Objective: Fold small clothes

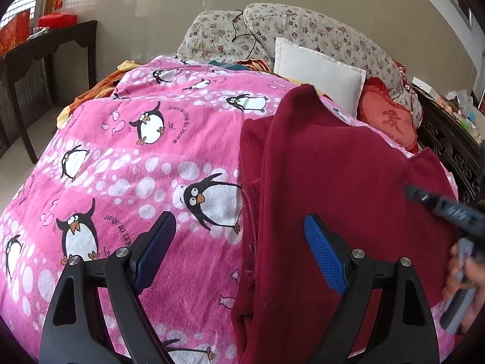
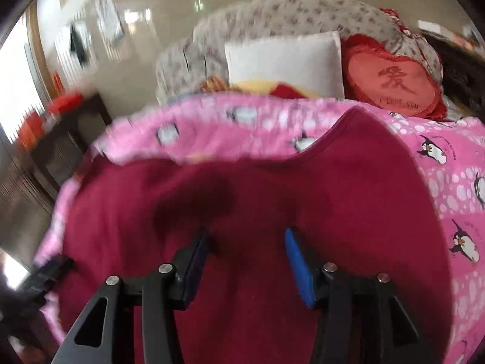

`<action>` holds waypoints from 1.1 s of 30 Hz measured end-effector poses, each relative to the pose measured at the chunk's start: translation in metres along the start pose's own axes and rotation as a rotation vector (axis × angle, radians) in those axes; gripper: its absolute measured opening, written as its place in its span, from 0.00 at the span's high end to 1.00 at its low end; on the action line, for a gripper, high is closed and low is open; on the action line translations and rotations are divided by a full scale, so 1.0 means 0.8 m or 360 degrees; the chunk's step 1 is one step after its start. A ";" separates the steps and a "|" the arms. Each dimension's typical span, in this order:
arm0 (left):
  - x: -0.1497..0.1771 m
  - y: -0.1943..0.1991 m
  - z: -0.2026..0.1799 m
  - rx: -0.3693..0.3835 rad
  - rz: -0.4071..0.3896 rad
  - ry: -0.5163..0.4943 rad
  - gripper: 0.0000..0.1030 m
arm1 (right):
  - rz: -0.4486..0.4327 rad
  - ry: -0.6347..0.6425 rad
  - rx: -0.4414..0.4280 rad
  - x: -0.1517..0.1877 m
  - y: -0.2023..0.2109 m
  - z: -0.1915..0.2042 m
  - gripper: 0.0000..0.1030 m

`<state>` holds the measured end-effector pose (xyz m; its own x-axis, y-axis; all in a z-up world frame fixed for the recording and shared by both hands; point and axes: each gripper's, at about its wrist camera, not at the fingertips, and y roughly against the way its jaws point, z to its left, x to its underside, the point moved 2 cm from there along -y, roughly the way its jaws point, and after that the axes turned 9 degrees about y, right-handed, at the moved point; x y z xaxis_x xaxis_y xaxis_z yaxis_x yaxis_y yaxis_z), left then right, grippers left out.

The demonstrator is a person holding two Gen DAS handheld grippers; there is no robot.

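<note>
At the bottom of the left wrist view the left tongs (image 1: 239, 236) stand wide apart with nothing between their blue pads (image 1: 157, 251), poised over the seam where a dark red garment (image 1: 333, 188) meets a pink penguin-print blanket (image 1: 127, 157). The garment fills the lower right of that frame, its left edge running top to bottom near the middle, one layer lying folded over another, its far corner pointing toward the upper right. At the right edge the other tool shows with a hand (image 1: 463, 276) around it. In the right wrist view, which is blurred, the right tongs (image 2: 247, 254) are likewise spread and empty, hovering above the garment (image 2: 272, 200), which covers the centre and bottom of the frame; whether their tips touch the cloth cannot be told. The blanket (image 2: 454, 176) frames the garment along the top and right. Farther back, in the upper middle, sit a white pillow (image 1: 321, 72), a red heart-shaped cushion (image 2: 394, 82) to its right, and floral bedding (image 1: 303, 27) behind them. A dark wooden desk (image 1: 48, 45) stands at the upper left, red boxes (image 1: 57, 19) on it.
</note>
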<state>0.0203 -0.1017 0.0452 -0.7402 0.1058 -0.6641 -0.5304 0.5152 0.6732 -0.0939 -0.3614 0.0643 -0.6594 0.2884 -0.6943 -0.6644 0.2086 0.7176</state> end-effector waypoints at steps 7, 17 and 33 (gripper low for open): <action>-0.001 -0.006 0.005 0.0011 0.0037 0.0025 0.16 | -0.0102 -0.0040 -0.0069 0.008 0.051 0.005 0.45; 0.001 -0.001 0.012 0.0047 0.0066 0.0095 0.16 | -0.0082 0.0161 -0.0365 -0.022 0.050 0.094 0.44; 0.032 0.012 0.038 0.0197 0.0168 0.0256 0.16 | 0.0321 0.0757 -0.0130 -0.079 -0.089 0.278 0.28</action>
<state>0.0090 -0.0680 0.0249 -0.8505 0.0327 -0.5250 -0.3992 0.6099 0.6846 0.0731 -0.1867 0.0692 -0.8512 -0.1449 -0.5043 -0.5207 0.1139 0.8461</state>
